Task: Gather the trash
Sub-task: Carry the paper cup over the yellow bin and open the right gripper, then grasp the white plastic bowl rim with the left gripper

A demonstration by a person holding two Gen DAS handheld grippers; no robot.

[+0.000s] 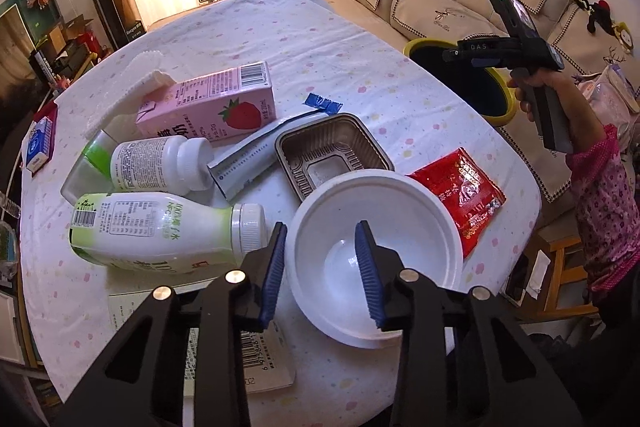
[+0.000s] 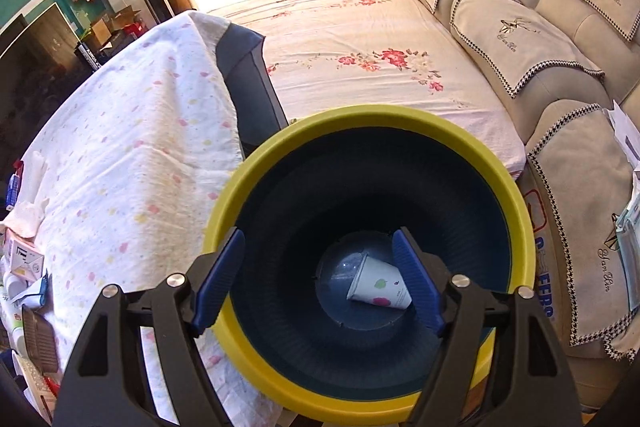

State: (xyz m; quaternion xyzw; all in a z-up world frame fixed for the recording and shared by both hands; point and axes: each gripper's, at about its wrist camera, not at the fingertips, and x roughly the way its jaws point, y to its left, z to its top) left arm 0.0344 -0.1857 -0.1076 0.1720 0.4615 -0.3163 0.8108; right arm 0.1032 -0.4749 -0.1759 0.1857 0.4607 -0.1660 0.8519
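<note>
While our left gripper straddles the white bowl's near rim, jaws parted, our right gripper hangs spread wide and empty over the yellow-rimmed bin.

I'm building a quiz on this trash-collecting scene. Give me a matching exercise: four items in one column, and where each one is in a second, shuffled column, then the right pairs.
Items:
1. paper cup
2. white bowl
3. red sachet
4. strawberry carton

Places:
A. on the tablecloth, right of the bowl
B. at the bottom of the yellow-rimmed bin
C. behind the lying bottles, on its side
D. right in front of the left hand-held gripper, whose right finger is over its inside

Pairs: 1-B, 2-D, 3-A, 4-C
</note>
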